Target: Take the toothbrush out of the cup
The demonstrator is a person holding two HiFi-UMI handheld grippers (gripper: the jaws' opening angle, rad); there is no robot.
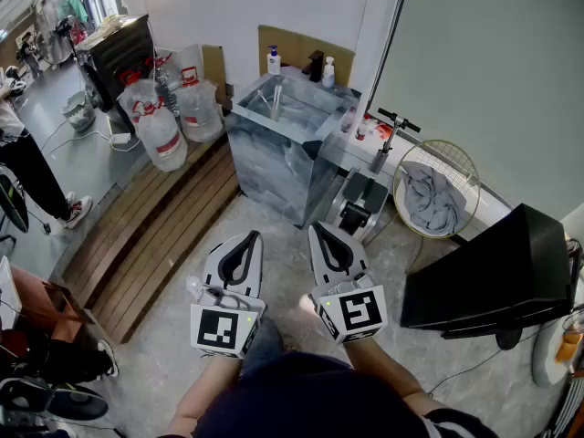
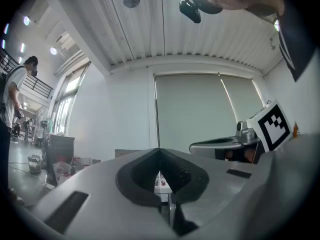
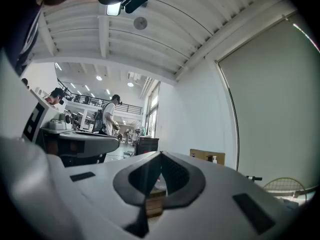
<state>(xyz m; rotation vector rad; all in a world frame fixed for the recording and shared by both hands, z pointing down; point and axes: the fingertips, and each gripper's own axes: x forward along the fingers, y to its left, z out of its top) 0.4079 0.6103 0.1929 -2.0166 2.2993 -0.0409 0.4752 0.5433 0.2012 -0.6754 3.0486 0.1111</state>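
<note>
Far left of the head view, a person [image 1: 27, 167] stands on the grey floor, cut off by the frame. Next come big water jugs [image 1: 162, 137] with red caps, bunched by the wall, and a wooden platform [image 1: 151, 235] running below them.

I have the left gripper [image 1: 253, 235] low and near my body, over the floor and well apart from the counter. Its jaws are closed tip to tip with nothing between them, which the left gripper view [image 2: 160, 150] confirms.

The marble-look counter [image 1: 274, 167] sits at centre with a sink in its top. A white pump bottle [image 1: 273, 60] and a second small bottle [image 1: 328, 71] stand at its back edge.

At the counter's right edge is a small clear cup [image 1: 349, 119], far from both grippers. I can't make out the toothbrush at this size.

The right gripper [image 1: 317, 229] is just beside the left one, also low. Its jaws are pressed together and empty, same in the right gripper view [image 3: 161, 154].

On the right, a round wire basket [image 1: 461, 167] holds a grey cloth [image 1: 431, 194]. A black screen [image 1: 493, 272] is at the right edge.
</note>
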